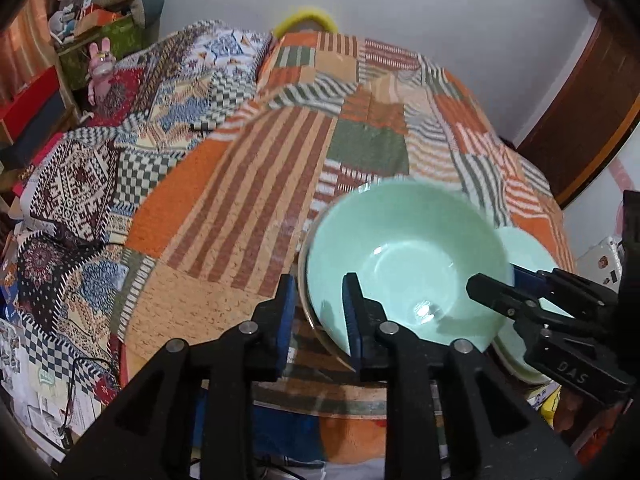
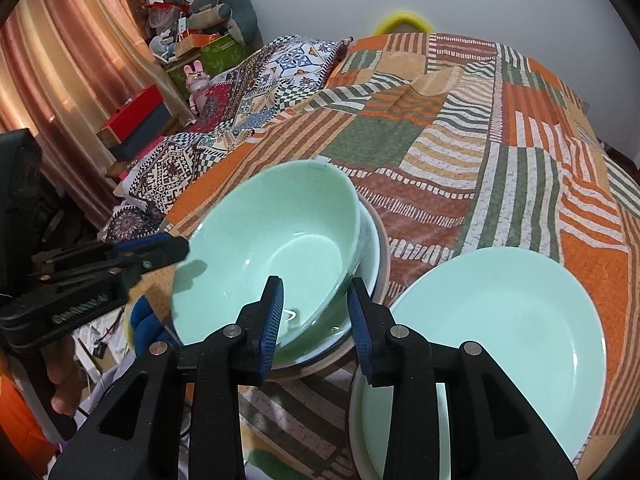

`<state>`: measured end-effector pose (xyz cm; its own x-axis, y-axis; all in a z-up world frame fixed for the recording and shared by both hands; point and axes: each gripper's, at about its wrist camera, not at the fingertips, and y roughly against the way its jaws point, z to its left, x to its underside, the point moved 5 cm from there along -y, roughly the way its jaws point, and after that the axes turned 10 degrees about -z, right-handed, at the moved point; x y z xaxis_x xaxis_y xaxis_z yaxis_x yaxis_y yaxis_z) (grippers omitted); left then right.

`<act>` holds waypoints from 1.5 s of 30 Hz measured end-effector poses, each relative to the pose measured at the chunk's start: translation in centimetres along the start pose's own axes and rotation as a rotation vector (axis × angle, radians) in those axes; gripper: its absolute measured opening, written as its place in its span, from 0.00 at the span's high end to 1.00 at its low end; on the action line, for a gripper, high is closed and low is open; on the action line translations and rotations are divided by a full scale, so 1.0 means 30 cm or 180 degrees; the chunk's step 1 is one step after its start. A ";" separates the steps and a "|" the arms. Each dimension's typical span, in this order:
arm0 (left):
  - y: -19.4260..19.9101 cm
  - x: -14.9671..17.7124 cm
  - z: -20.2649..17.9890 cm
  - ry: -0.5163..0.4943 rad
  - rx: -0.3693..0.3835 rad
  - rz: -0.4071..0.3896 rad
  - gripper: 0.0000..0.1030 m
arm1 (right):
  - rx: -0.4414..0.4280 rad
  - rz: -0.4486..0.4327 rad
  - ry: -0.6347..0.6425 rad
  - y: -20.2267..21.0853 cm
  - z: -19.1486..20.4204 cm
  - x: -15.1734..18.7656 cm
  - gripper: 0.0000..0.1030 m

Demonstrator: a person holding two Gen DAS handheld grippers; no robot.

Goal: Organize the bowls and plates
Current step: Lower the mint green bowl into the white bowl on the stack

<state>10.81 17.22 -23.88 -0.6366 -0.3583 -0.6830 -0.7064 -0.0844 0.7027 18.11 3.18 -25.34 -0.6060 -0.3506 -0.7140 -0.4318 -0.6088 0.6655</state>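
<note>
The green bowl (image 2: 264, 256) is straddled at its rim by both tools, tilted over a stack. The left tool (image 1: 320, 312) and right tool (image 2: 316, 312) are held open. A green plate (image 2: 500, 344) is seen at 3 o'clock.

The left gripper (image 1: 320, 312) points forward with its blue-padded jaws parted, one finger outside and one inside the near-left rim of the mint-green bowl (image 1: 404, 256), neither pad clearly pressing on it. The right gripper (image 2: 316, 316) comes in from the bowl's right side, its jaws likewise apart and straddling the near-right rim, the two tools well apart across the bowl.
</note>
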 end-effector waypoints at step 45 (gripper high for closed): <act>-0.179 0.079 0.046 0.0305 0.0404 0.0383 0.67 | -0.0014 0.0121 -0.0291 -0.078 -0.065 0.021 0.55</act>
<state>12.67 18.11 -29.55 -0.6906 -0.4460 -0.5693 -0.6643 0.0801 0.7432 20.05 3.00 -27.77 -0.6804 -0.3071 -0.6653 -0.4045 -0.5996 0.6905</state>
